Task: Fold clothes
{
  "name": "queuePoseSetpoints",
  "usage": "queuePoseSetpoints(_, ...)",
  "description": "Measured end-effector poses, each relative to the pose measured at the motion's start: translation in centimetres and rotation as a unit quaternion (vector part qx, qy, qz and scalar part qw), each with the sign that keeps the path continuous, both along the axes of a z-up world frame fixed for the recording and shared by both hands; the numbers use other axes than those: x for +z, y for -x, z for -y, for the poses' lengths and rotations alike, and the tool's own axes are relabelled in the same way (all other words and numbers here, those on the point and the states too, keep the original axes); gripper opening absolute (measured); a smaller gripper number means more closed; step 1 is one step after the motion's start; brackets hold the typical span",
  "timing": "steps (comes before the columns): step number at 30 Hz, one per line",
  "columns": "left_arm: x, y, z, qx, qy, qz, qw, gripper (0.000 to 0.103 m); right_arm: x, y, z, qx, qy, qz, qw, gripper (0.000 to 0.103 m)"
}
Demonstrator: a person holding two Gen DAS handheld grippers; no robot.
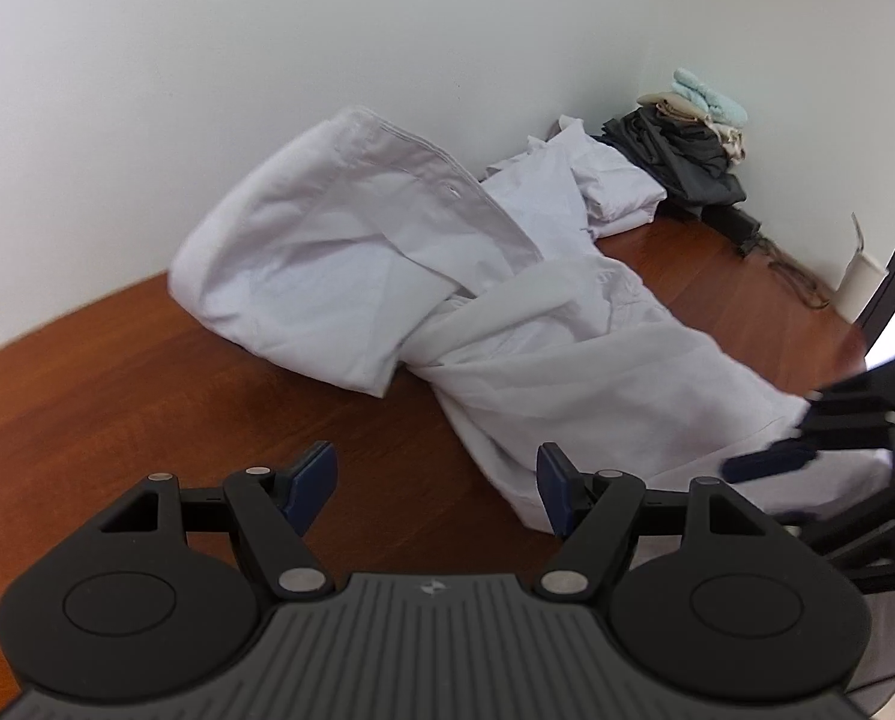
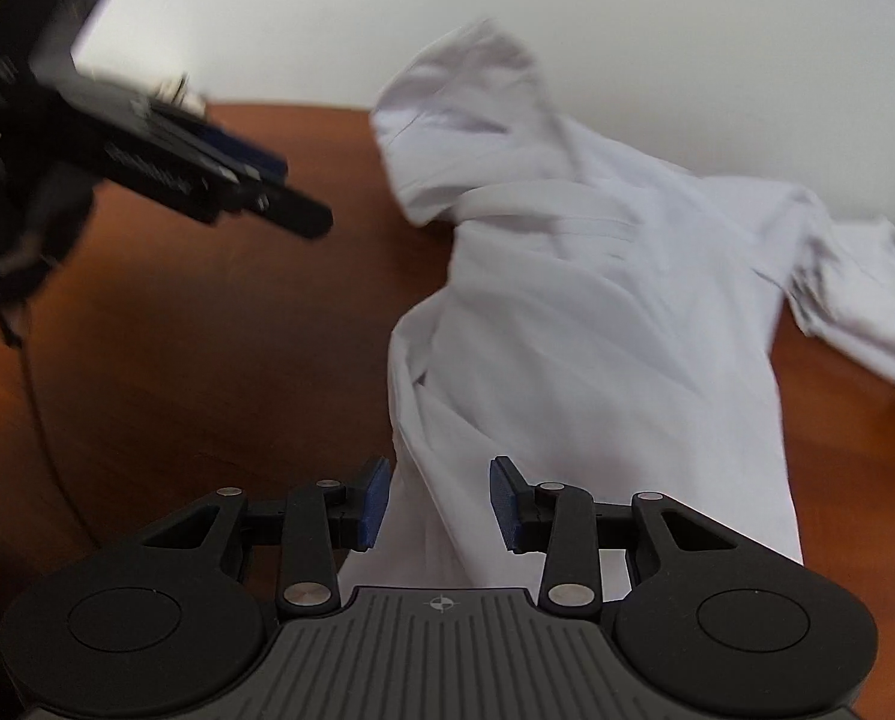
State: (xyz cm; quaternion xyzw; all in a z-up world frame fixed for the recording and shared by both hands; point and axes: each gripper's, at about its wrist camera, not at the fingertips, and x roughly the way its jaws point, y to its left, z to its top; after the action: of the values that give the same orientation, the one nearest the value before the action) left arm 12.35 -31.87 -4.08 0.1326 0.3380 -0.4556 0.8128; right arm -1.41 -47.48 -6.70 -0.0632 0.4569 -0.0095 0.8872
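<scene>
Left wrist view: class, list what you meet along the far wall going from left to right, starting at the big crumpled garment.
White garment → smaller white cloth pile → dark folded clothes → beige and mint items on top → cables on the floor.

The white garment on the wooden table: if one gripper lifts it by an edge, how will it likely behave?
The white garment is probably floppy: it lies crumpled in soft folds and would drape rather than hold shape. It looks thin and light, so the trailing part would likely drag across the wooden table. One twisted section may stay bunched.
</scene>
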Motion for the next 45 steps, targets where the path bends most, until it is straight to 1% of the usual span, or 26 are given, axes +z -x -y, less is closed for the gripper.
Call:
queuePoseSetpoints(4, 0.3, -0.3, -1.6, 0.017, 0.001, -0.003, 0.9998, 0.077, -1.9, -2.9, -0.9, 0.028, 0.021, -0.025, 0.999, 0.036)
queuePoseSetpoints(7, 0.6, -0.6, -3.2, 0.041, 0.009, 0.0, 0.9991, 0.077, -2.9, -4.2, -0.9, 0.034, 0.01, -0.047, 0.998, 0.019)
queuePoseSetpoints(8, 0.7, -0.7, -3.7, 0.048, 0.013, -0.002, 0.9988, 0.077, -3.1, -4.4, -0.8, 0.032, 0.01, -0.048, 0.998, 0.009)
queuePoseSetpoints(9, 0.8, -0.9, -4.1, 0.053, 0.016, -0.008, 0.9984, 0.077, -2.7, -4.4, -0.6, 0.026, 0.005, -0.042, 0.999, 0.006)
queuePoseSetpoints(10, 0.9, -1.2, -4.5, 0.058, 0.019, -0.015, 0.998, 0.077, -2.3, -4.4, -0.4, 0.019, -0.003, -0.034, 0.999, 0.006)
queuePoseSetpoints(12, 1.0, -1.6, -5.2, 0.067, 0.026, -0.039, 0.9966, 0.077, -1.3, -4.2, 0.1, 0.004, -0.019, -0.018, 1.0, 0.006)
queuePoseSetpoints(14, 1.0, -2.3, -5.5, 0.078, 0.033, -0.07, 0.994, 0.077, 0.5, -3.9, 0.8, -0.016, -0.05, 0.007, 0.999, 0.006)
queuePoseSetpoints(15, 1.0, -2.6, -5.5, 0.084, 0.039, -0.091, 0.9915, 0.077, 1.4, -3.7, 1.1, -0.024, -0.066, 0.017, 0.997, 0.006)
queuePoseSetpoints(17, 0.5, -3.6, -5.2, 0.098, 0.054, -0.147, 0.9827, 0.078, 3.0, -3.3, 1.7, -0.038, -0.096, 0.035, 0.994, 0.006)
queuePoseSetpoints(20, -0.6, -4.8, -3.8, 0.113, 0.069, -0.226, 0.9651, 0.078, 4.7, -2.7, 2.6, -0.056, -0.138, 0.055, 0.987, 0.006)
queuePoseSetpoints(22, -1.2, -5.3, -2.5, 0.114, 0.078, -0.26, 0.9557, 0.078, 5.5, -2.3, 3.1, -0.063, -0.161, 0.065, 0.983, 0.006)
queuePoseSetpoints(24, -1.7, -5.6, -1.3, 0.112, 0.087, -0.289, 0.9466, 0.078, 6.3, -1.9, 3.3, -0.065, -0.173, 0.074, 0.98, 0.006)
queuePoseSetpoints(25, -2.1, -5.8, -0.7, 0.114, 0.092, -0.31, 0.9393, 0.078, 6.6, -1.6, 3.4, -0.066, -0.178, 0.078, 0.979, 0.006)
queuePoseSetpoints(26, -2.6, -6.0, -0.1, 0.118, 0.097, -0.334, 0.9301, 0.078, 7.0, -1.4, 3.5, -0.065, -0.182, 0.082, 0.978, 0.006)
queuePoseSetpoints(27, -3.1, -6.2, 0.2, 0.129, 0.105, -0.359, 0.9185, 0.078, 7.2, -1.2, 3.5, -0.064, -0.186, 0.086, 0.977, 0.006)
queuePoseSetpoints(28, -3.6, -6.4, 0.5, 0.143, 0.115, -0.384, 0.9048, 0.078, 7.6, -1.0, 3.6, -0.064, -0.19, 0.089, 0.976, 0.006)
queuePoseSetpoints(31, -5.4, -7.2, 0.5, 0.187, 0.147, -0.462, 0.8546, 0.078, 7.6, -1.2, 3.4, -0.064, -0.21, 0.098, 0.971, 0.006)
queuePoseSetpoints(33, -6.5, -7.6, 0.4, 0.212, 0.154, -0.499, 0.8262, 0.077, 7.9, -0.8, 3.4, -0.065, -0.228, 0.107, 0.966, 0.006)
queuePoseSetpoints(37, -8.1, -7.5, -0.3, 0.232, 0.182, -0.558, 0.7759, 0.077, 9.1, -0.3, 3.2, -0.056, -0.268, 0.123, 0.954, 0.006)
queuePoseSetpoints(38, -8.3, -7.3, -0.5, 0.236, 0.188, -0.566, 0.7668, 0.077, 9.5, -0.2, 3.0, -0.051, -0.277, 0.127, 0.951, 0.006)
queuePoseSetpoints(39, -8.3, -7.2, -0.7, 0.239, 0.193, -0.568, 0.7638, 0.076, 9.8, -0.1, 2.7, -0.045, -0.285, 0.13, 0.949, 0.006)
queuePoseSetpoints(40, -8.2, -7.0, -0.9, 0.241, 0.196, -0.566, 0.7636, 0.073, 10.2, -0.1, 2.5, -0.039, -0.294, 0.134, 0.946, 0.006)
queuePoseSetpoints(42, -7.4, -6.7, -1.3, 0.241, 0.206, -0.557, 0.7678, 0.064, 11.0, 0.0, 1.9, -0.026, -0.308, 0.14, 0.941, 0.006)
queuePoseSetpoints(44, -6.5, -6.6, -2.1, 0.244, 0.219, -0.54, 0.775, 0.035, 11.7, -0.1, 1.1, -0.015, -0.313, 0.142, 0.939, 0.006)
queuePoseSetpoints(45, -5.8, -6.6, -2.7, 0.25, 0.225, -0.528, 0.7801, 0.026, 12.0, -0.2, 0.7, -0.009, -0.314, 0.142, 0.939, 0.006)
